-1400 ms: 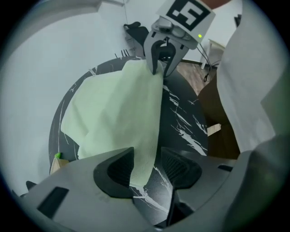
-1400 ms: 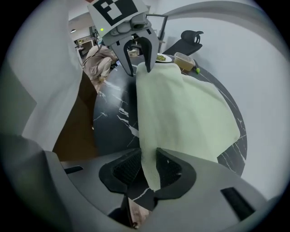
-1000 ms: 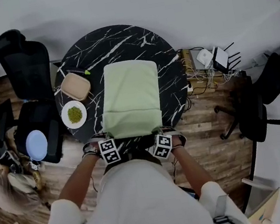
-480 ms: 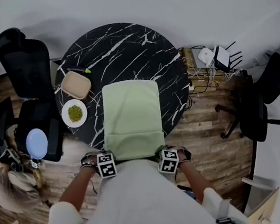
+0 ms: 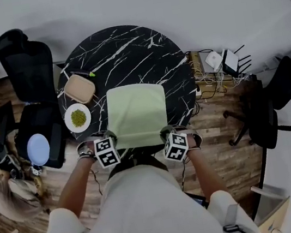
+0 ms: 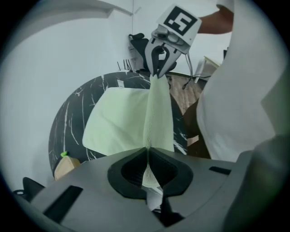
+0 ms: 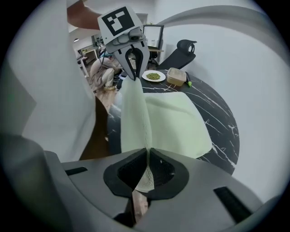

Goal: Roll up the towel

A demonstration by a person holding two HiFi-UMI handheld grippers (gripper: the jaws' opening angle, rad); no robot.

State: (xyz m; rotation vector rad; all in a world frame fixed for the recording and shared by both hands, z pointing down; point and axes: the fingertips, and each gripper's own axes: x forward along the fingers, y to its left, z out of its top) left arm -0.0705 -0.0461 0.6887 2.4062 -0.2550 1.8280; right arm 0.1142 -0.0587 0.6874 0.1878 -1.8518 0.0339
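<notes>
We see the towel (image 5: pixel 137 114) at the centre of the head view. Most of it lies flat on the lower half of the round table (image 5: pixel 122 45), and its lower edge is at the table's near rim.

The left gripper (image 5: pixel 112 142) is pinching the towel's lower-left corner. In its own view the left gripper (image 6: pixel 147 156) has its jaws pressed together on a fold of green cloth. The right gripper (image 5: pixel 165 135) does the same at the lower-right corner, and in its own view the right gripper (image 7: pixel 148 156) is squeezed tight on cloth too.

Each gripper view shows the towel edge running taut, up off the table, to the other gripper at the top of the frame: the right gripper (image 6: pixel 158 68) and the left gripper (image 7: pixel 131 68). The rest of the towel (image 6: pixel 122 118) spreads flat on the marble beyond.

Progress, as we judge it:
- Done: both near corners are gripped and the near edge is raised.
- Not done: we see no curl or tube anywhere, so the roll is not started.
- Left: turn the held edge over onto the flat part, then keep rolling toward the far edge at the top of the frame.

A plate (image 5: pixel 77 118) and a beige box (image 5: pixel 79 88) sit left of the towel, near it but not touching.
</notes>
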